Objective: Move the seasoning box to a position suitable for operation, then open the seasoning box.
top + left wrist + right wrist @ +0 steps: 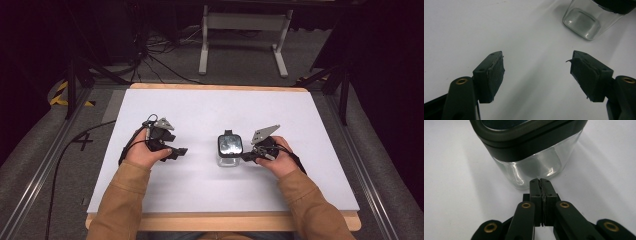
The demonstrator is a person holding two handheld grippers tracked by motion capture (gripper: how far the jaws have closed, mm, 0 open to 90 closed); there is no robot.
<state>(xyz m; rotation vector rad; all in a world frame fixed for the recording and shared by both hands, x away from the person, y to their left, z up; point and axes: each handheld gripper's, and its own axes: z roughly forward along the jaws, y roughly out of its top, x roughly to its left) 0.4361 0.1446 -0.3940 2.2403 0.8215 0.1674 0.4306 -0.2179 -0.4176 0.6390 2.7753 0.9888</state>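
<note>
Jar [229,150] is standing lidded on the worktop [200,185], the right claw [540,182] nudging it pressed together, the left claw [537,72] waiting spread; spreading first is advisable.

Glass jar [584,22] cut off by the left gripper view's top edge; lid [524,135] cropped in the right gripper view, contents unreadable through glare.

A lab-like recording space: a white-topped table [210,107] on grey carpet (dark surroundings), floor cables [165,62], and metal rails [42,165].
</note>
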